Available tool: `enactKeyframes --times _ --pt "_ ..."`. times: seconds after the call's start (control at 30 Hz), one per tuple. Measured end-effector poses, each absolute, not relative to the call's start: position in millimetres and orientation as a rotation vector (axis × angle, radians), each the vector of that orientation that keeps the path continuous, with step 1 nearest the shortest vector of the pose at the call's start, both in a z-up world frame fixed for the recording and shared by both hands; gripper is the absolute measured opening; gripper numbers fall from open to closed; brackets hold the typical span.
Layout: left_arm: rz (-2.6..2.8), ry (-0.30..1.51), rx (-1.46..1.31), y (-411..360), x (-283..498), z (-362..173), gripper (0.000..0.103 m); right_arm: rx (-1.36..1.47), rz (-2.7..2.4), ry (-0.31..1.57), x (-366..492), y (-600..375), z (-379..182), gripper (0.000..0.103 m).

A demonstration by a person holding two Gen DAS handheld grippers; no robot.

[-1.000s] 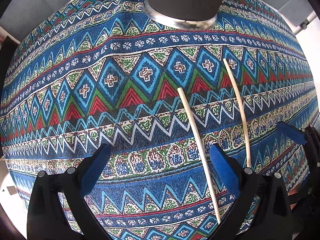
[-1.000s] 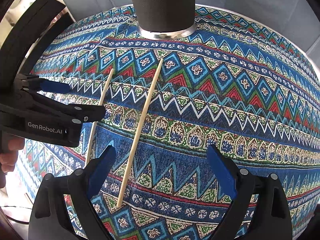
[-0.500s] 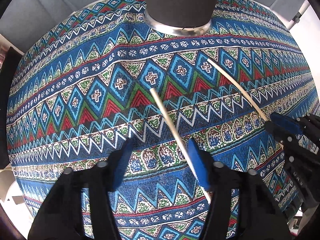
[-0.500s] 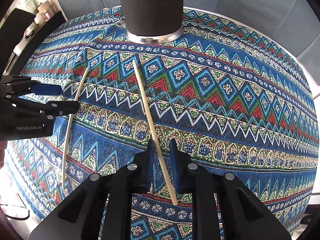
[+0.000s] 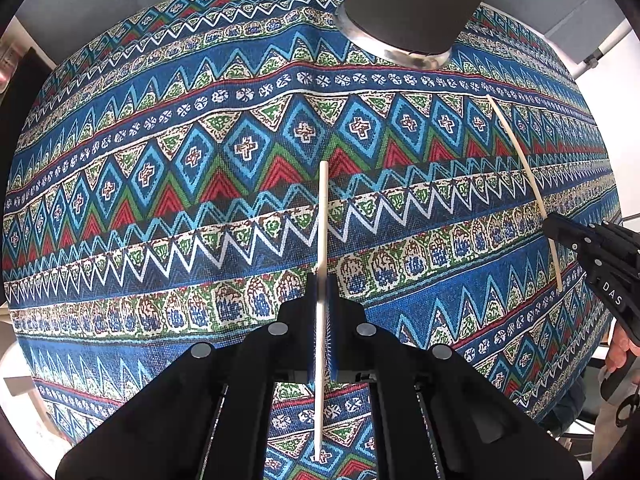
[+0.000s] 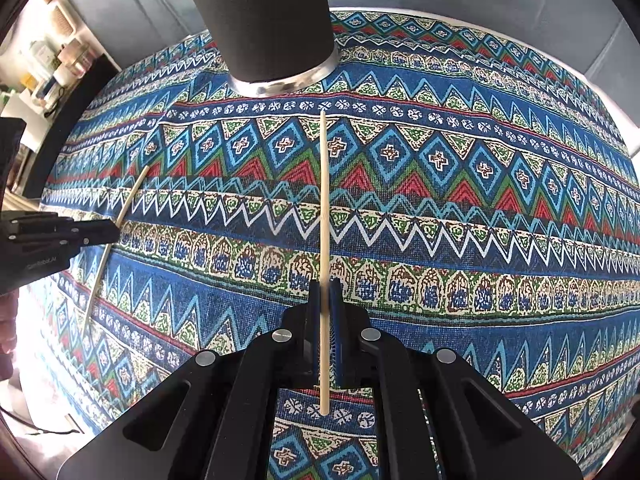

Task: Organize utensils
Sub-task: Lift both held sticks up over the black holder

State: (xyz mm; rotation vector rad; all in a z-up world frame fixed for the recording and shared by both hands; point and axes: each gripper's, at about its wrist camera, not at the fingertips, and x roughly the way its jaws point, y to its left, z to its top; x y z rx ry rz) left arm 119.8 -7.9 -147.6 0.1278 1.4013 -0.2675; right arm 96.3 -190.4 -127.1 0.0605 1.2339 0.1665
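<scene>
Left gripper point(image 5: 322, 280) clamped on one chopstick point(image 5: 323, 216), right gripper point(image 6: 325, 286) on the other chopstick point(image 6: 324, 200). Both lifted over the patterned tablecloth point(image 5: 160, 200), long axes toward the dark cylindrical holder point(image 6: 264, 20). Wide open cloth all around.

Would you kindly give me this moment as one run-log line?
left gripper: shut on chopstick | right gripper: shut on second chopstick | holder: upright on tablecloth
</scene>
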Motion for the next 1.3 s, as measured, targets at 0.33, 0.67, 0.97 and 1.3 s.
enactKeyframes --times 0.33,0.67,0.97,1.3 --pt "-0.256 1.394 0.116 22 129 -119 0.005 0.139 0.159 1.213 89 -206 -111 0.005" --pt "-0.237 1.353 0.105 44 146 -88 0.005 0.201 0.115 1.197 88 -226 -98 0.005" --pt "-0.211 1.25 0.07 74 168 -32 0.005 0.28 0.117 1.094 95 -239 -59 0.005" --pt "-0.203 1.119 0.08 77 182 37 0.005 0.266 0.165 0.977 113 -231 -10 0.005"
